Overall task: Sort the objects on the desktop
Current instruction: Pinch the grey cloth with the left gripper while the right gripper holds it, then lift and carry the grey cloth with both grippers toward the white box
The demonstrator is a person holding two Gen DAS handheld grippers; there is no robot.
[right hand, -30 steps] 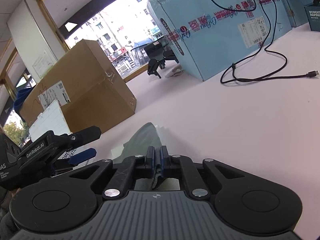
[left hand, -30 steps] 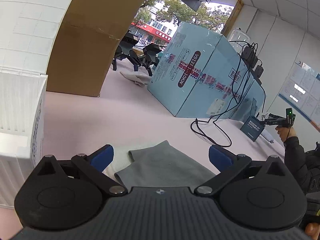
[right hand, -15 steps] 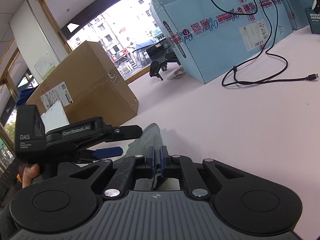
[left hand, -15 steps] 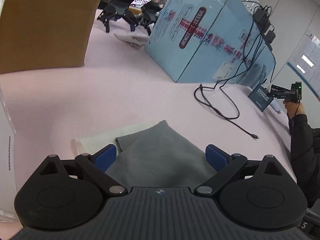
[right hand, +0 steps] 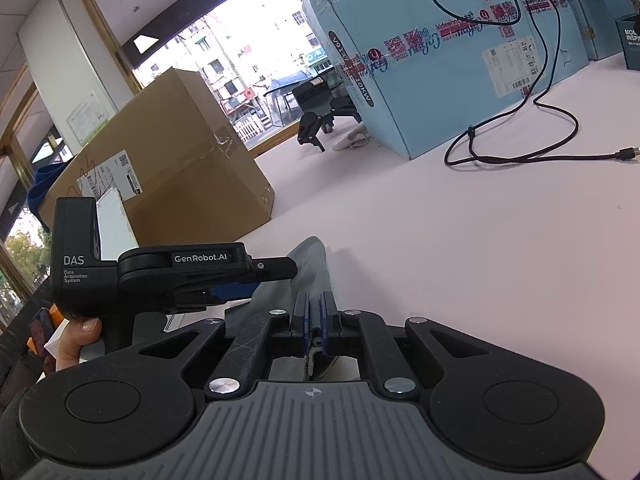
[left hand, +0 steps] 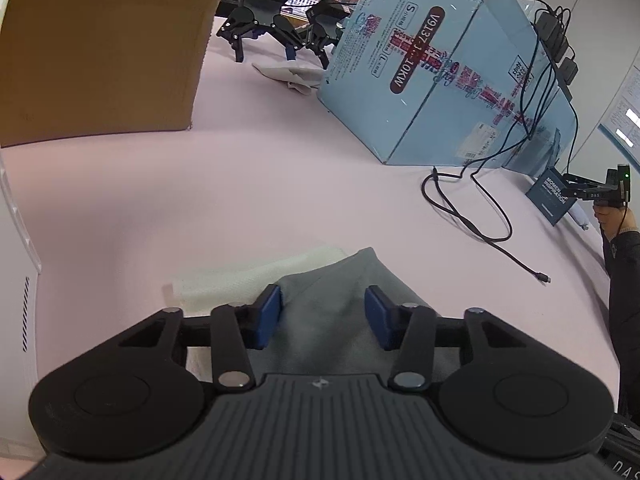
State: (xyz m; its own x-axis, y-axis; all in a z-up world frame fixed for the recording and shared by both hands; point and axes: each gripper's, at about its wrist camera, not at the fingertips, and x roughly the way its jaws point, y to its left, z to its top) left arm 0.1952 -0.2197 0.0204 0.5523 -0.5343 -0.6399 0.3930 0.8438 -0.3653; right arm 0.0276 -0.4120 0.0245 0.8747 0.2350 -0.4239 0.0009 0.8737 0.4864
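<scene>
My right gripper [right hand: 316, 312] is closed on the edge of the grey cloth [right hand: 310, 264]; the fabric is pinched flat between the two blue pads [right hand: 329, 314], and the rest of it rises in front as a narrow fold. My left gripper [left hand: 323, 316] is half open above the same grey cloth [left hand: 340, 292], one blue pad [left hand: 269, 314] on each side of a raised part of the fabric. I cannot tell if the pads already touch it. In the right wrist view I see this left gripper [right hand: 256, 280] from the side, held by a hand [right hand: 76, 338], with its tip reaching the cloth.

The grey cloth lies on the pink surface [left hand: 280, 184], partly over a white cloth [left hand: 248, 280] that shows at its left side. Farther away stands a brown cardboard box [left hand: 104, 52] on the left and a big light-blue box [left hand: 440, 68] on the right. A black cable [left hand: 476, 224] runs down from the blue box and ends loose on the surface. Between the two boxes, at the back, two other black grippers [left hand: 280, 28] rest near a crumpled white cloth [left hand: 292, 74]. A white plastic crate [left hand: 14, 280] is at the left edge.
</scene>
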